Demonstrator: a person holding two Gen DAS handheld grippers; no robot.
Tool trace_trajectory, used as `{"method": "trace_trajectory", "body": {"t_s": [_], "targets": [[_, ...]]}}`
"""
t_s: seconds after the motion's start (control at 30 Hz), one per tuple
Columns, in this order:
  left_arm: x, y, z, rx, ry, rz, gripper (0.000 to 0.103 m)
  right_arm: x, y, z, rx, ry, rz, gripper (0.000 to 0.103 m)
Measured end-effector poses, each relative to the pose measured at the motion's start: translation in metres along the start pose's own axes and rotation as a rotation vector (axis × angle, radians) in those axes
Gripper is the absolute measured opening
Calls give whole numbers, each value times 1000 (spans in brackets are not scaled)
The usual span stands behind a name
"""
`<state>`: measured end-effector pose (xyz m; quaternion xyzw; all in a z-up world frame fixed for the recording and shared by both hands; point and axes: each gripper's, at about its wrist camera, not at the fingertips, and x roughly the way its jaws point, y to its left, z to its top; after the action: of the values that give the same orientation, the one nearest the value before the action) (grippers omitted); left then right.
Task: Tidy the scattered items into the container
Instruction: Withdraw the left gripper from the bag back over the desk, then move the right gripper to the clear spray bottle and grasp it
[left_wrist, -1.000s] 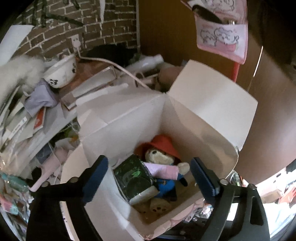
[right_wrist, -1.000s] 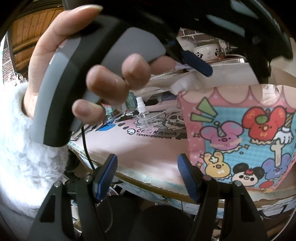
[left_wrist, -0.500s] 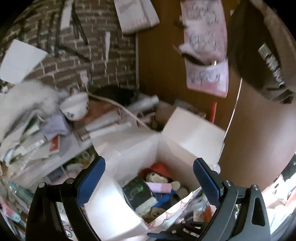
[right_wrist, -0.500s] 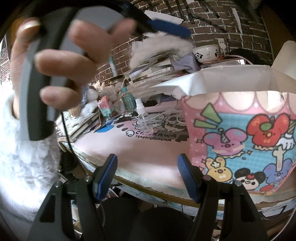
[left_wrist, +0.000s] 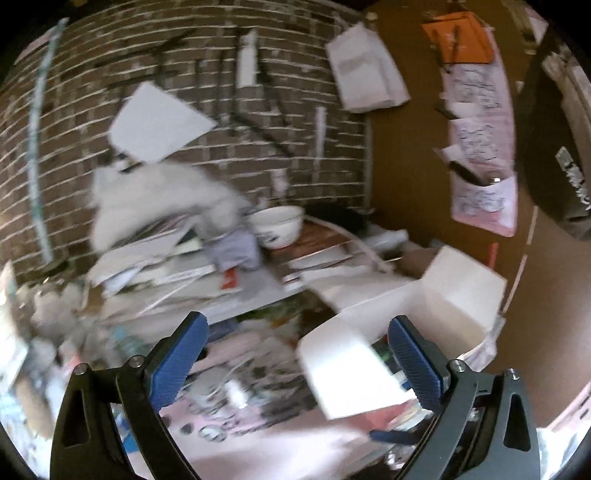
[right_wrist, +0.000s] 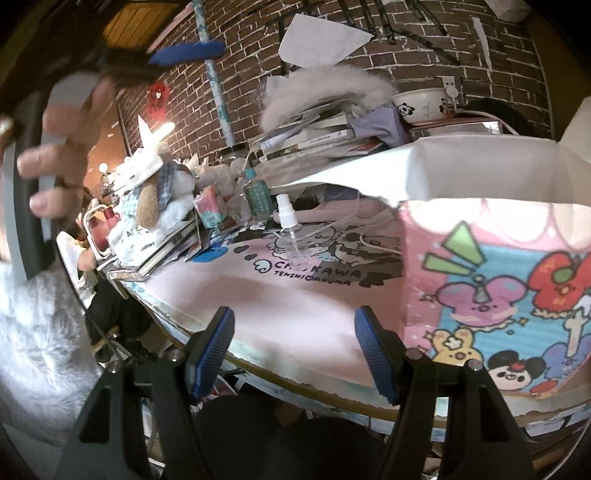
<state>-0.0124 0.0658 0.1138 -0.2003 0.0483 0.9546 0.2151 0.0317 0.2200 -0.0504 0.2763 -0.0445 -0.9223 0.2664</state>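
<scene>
The box (right_wrist: 498, 291), white inside with cartoon prints on its pink front, stands open on the right side of the pink desk mat (right_wrist: 295, 295). A clear spray bottle (right_wrist: 290, 236) stands well left of it. The left gripper (left_wrist: 295, 354) is opening, nothing between its jaws. The right gripper (right_wrist: 295, 349) hangs half open and empty near the mat's front edge.

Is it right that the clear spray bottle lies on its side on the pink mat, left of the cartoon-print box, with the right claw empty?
Not quite. The spray bottle stands upright on the pink mat, as the right wrist view shows. The rest holds: it is left of the box, and the right claw is empty.
</scene>
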Motion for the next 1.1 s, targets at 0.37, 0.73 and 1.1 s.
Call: {"method": "trace_trajectory", "body": {"t_s": [0.37,0.73,1.1], "targets": [[-9,60,-67,-120,69,164,99,29,26,6,-49,45,26,65],[-21,110,-128,-268,112,333,99,61,50,11,-103,95,15,65],[-28,120,-158,-292,95,362,99,97,58,19,-101,101,-29,65]]}}
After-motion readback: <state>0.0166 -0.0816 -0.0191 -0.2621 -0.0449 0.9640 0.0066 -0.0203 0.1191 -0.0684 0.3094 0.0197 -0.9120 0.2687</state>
